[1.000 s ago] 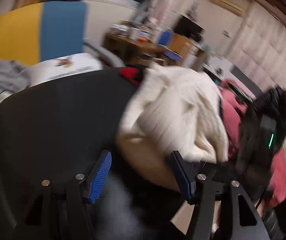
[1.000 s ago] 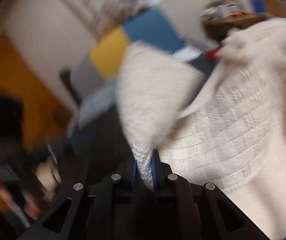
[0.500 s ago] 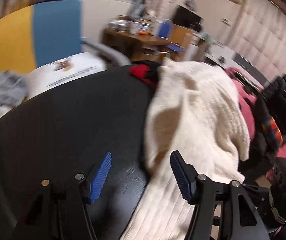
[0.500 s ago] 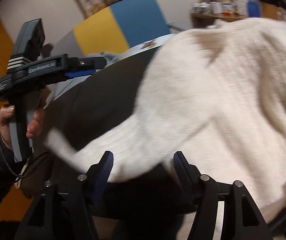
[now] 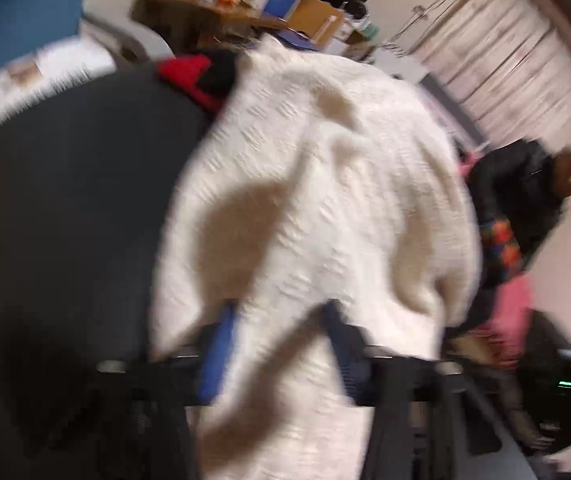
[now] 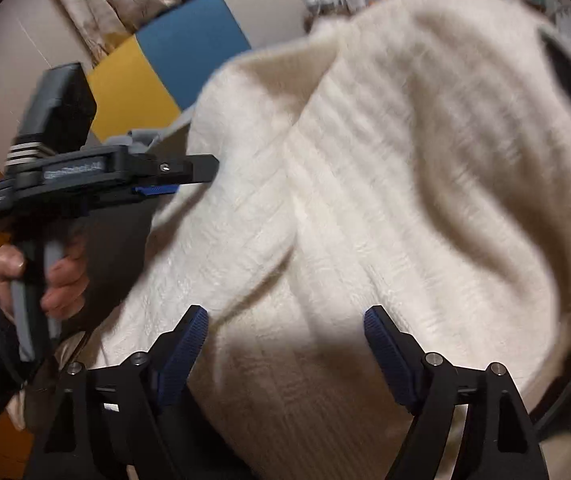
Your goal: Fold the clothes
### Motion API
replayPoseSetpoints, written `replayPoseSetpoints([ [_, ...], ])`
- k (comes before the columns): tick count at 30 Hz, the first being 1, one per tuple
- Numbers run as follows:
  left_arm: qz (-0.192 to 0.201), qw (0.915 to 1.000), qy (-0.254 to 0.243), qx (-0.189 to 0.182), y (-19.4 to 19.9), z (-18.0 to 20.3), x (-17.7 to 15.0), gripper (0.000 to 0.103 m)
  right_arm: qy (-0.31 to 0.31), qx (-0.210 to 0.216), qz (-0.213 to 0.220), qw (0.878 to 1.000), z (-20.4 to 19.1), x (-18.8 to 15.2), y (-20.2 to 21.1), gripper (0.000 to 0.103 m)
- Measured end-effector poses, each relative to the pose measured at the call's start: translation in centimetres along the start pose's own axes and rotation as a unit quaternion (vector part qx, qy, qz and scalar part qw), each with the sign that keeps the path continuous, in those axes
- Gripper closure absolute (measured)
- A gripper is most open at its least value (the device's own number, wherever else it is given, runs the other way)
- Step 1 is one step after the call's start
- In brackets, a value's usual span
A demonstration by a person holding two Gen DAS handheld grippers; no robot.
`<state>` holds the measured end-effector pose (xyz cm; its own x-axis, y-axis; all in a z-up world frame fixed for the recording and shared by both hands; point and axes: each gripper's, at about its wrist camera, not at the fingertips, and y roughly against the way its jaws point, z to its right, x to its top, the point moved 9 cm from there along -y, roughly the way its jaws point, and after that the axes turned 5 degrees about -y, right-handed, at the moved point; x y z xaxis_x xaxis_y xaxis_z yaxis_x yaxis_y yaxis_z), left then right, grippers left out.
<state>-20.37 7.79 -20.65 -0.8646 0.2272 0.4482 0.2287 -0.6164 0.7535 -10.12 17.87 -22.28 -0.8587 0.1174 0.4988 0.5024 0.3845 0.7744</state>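
Note:
A cream knitted sweater [image 5: 317, 184] lies bunched on a black table [image 5: 65, 200]. It fills most of the right wrist view [image 6: 385, 200]. My left gripper [image 5: 281, 320] is open, with a strip of the sweater lying between its blue pads, not pinched. The view is blurred. It also shows in the right wrist view [image 6: 189, 180], held by a hand at the sweater's left edge. My right gripper [image 6: 285, 324] is open and empty, just above the sweater's near part.
A red and black garment [image 5: 197, 74] lies behind the sweater. A cluttered wooden desk [image 5: 221, 20] stands beyond. A person in black [image 5: 525, 200] and pink cloth [image 5: 509, 304] are to the right. A blue and yellow panel [image 6: 173, 64] stands at the back left.
My right gripper let go of the sweater and opened wide. The sweater dropped onto the table. My left gripper moved right until the sweater lay between its pads.

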Motion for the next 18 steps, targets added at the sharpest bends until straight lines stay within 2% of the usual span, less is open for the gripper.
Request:
replayPoseSetpoints([
  [1,-0.004,0.9999,0.008,-0.008,-0.1,-0.1,-0.4,0.098,0.007,0.0,-0.003,1.0,-0.4,-0.1,-0.4,0.011],
  [3,0.016,0.9989,0.032,-0.03,0.8,-0.7,-1.0,0.099,0.02,0.001,-0.008,1.0,-1.3,-0.4,-1.1,0.002],
  [5,0.041,0.9962,0.06,-0.05,2.7,-1.4,-1.7,0.099,0.04,0.001,-0.019,0.999,-2.6,-1.0,-1.9,0.0],
  [8,0.078,0.9903,0.098,-0.06,6.1,-3.1,-2.9,0.099,0.081,-0.026,-0.032,0.996,-4.1,-1.8,-2.8,0.0],
  [11,0.108,0.9864,0.122,-0.026,9.8,-5.5,-4.7,0.099,0.084,0.009,-0.045,0.995,-6.7,-2.6,-3.2,0.0],
  [15,0.119,0.9803,0.154,0.032,14.0,-9.2,-8.7,0.099,0.103,0.059,-0.068,0.991,-11.2,-4.3,-4.0,0.0],
  [17,0.117,0.9766,0.166,0.07,16.0,-11.0,-11.2,0.099,0.136,0.052,-0.073,0.987,-13.2,-5.7,-4.5,0.0],
  [18,0.112,0.9729,0.172,0.106,17.0,-12.2,-12.7,0.1,0.148,0.044,-0.074,0.985,-13.8,-6.2,-4.6,0.0],
])
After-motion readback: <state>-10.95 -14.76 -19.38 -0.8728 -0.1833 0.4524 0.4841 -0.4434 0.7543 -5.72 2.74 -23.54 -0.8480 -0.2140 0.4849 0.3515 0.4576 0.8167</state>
